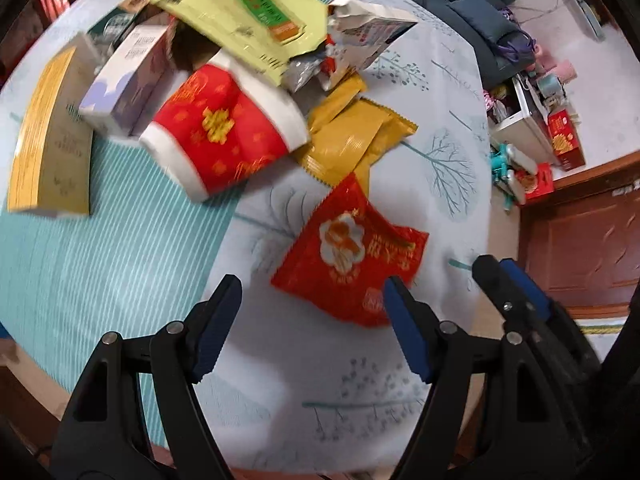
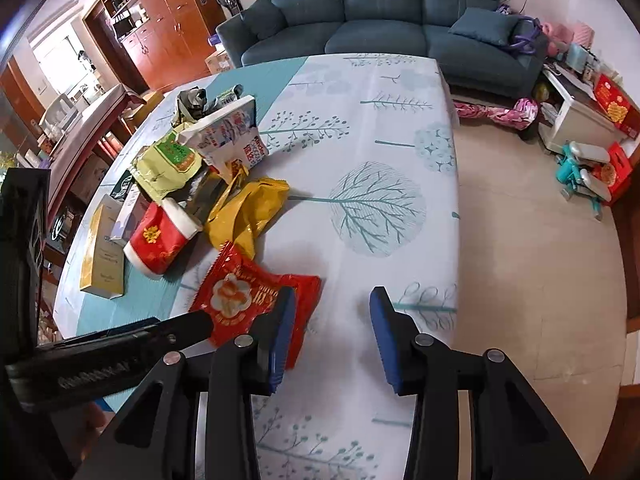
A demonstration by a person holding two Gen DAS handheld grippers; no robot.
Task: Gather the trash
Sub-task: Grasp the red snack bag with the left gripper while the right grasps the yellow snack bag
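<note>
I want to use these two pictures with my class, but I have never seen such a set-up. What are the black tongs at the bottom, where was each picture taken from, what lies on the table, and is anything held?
There is no robot here: a person holds a two-finger gripper in each hand, and a wide-angle camera on each looks along its fingers. One picture comes from the left gripper, the other from the right gripper.

On the table, under a tree-patterned cloth, lies a heap of trash: a red snack packet nearest, yellow wrappers, a red and white paper cup on its side, some boxes and a green bag.

Nothing is held. Both grippers are open above the cloth, near the red packet.
</note>
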